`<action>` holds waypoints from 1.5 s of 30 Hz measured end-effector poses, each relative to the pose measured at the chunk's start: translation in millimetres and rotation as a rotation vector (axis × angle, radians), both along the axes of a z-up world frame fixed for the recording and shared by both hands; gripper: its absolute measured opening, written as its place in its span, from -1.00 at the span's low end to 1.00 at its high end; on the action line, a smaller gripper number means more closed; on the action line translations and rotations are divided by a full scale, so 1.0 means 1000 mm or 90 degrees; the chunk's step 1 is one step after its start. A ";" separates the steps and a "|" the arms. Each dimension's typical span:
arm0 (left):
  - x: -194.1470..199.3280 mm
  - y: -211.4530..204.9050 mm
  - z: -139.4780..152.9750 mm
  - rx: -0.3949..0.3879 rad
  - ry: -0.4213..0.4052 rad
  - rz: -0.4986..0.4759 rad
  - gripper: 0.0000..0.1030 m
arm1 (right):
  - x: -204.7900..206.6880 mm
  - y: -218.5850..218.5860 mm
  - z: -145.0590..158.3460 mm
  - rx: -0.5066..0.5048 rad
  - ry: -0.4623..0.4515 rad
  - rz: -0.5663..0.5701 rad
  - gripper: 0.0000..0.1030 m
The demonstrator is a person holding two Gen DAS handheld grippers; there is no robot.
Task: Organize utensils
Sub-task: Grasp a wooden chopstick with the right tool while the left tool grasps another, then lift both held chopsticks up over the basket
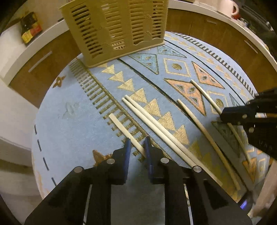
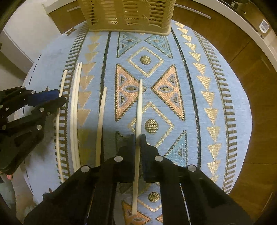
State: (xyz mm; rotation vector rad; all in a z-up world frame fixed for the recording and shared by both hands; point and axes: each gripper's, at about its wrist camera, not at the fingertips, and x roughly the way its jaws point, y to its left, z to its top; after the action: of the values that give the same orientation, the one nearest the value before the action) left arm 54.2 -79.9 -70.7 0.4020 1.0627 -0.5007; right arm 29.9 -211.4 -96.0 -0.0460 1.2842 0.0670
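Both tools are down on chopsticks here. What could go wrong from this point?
1. The right tool pinches its chopstick well off-centre, with a long front part; it could swing or slip when lifted.
2. The left tool straddles the leftmost chopstick with a visible gap; it may close skewed and nudge the pair beside it.
3. The slotted basket could catch a tilted tip.

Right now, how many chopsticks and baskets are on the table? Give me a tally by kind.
Chopsticks: 5, at and
Basket: 1
Total: 6
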 end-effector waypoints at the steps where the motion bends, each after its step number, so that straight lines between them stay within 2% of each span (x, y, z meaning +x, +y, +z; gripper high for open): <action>1: 0.000 0.001 0.000 -0.004 0.001 -0.011 -0.73 | 0.001 -0.002 0.000 0.002 -0.001 0.000 -0.91; 6: 0.011 0.015 0.001 -0.029 0.028 -0.062 -0.84 | 0.003 -0.020 0.002 0.023 -0.004 -0.019 -0.91; 8: 0.016 0.018 0.002 -0.022 0.030 -0.075 -0.92 | 0.006 -0.030 0.003 0.031 -0.006 -0.026 -0.91; 10: 0.015 0.021 0.004 -0.014 0.032 -0.088 -0.92 | 0.011 -0.041 0.007 0.040 -0.003 -0.031 -0.91; 13: 0.019 0.023 0.003 -0.006 0.046 -0.075 -0.91 | 0.013 -0.042 0.003 0.052 0.016 -0.029 -0.91; 15: 0.020 0.022 0.001 0.004 0.048 -0.073 -0.85 | 0.013 -0.041 0.004 0.047 0.021 -0.027 -0.90; 17: 0.024 0.017 0.000 0.001 0.060 -0.078 -0.58 | 0.017 -0.042 0.004 0.052 0.032 -0.029 -0.88; 19: 0.024 0.011 0.001 0.016 0.067 -0.092 -0.46 | 0.021 -0.042 0.004 0.050 0.042 -0.021 -0.88; 22: 0.027 -0.001 -0.002 0.049 0.076 -0.109 -0.47 | 0.015 -0.044 0.004 0.052 0.057 -0.018 -0.87; 24: 0.029 -0.006 -0.001 0.063 0.084 -0.115 -0.47 | 0.026 -0.039 0.003 0.047 0.062 -0.012 -0.87; 25: 0.029 -0.008 -0.001 0.070 0.086 -0.117 -0.50 | 0.028 -0.037 0.003 0.045 0.063 -0.009 -0.87; 27: 0.026 -0.013 -0.001 0.082 0.080 -0.129 -0.70 | 0.032 -0.031 0.001 0.037 0.057 -0.001 -0.91; 28: 0.022 -0.015 -0.001 0.094 0.066 -0.130 -0.92 | 0.034 -0.028 0.001 0.036 0.054 0.001 -0.91; 30: 0.015 -0.018 -0.002 0.107 0.036 -0.121 -0.93 | 0.035 -0.028 0.001 0.046 0.048 -0.001 -0.91; 32: 0.012 -0.016 -0.001 0.086 0.032 -0.115 -0.93 | 0.029 -0.032 0.001 0.062 0.044 -0.006 -0.92; 38: 0.009 0.014 0.030 -0.047 -0.003 -0.074 -0.93 | 0.015 -0.047 0.017 0.116 0.007 -0.002 -0.92; 45: 0.007 0.031 0.082 -0.180 -0.082 -0.030 -0.93 | -0.001 -0.051 0.057 0.208 -0.107 0.027 -0.92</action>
State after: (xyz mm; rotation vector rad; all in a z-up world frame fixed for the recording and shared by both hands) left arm 61.3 -48.9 11.4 0.2060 0.8451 -0.6498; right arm 28.7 -262.5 -39.0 0.1980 1.0913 0.3016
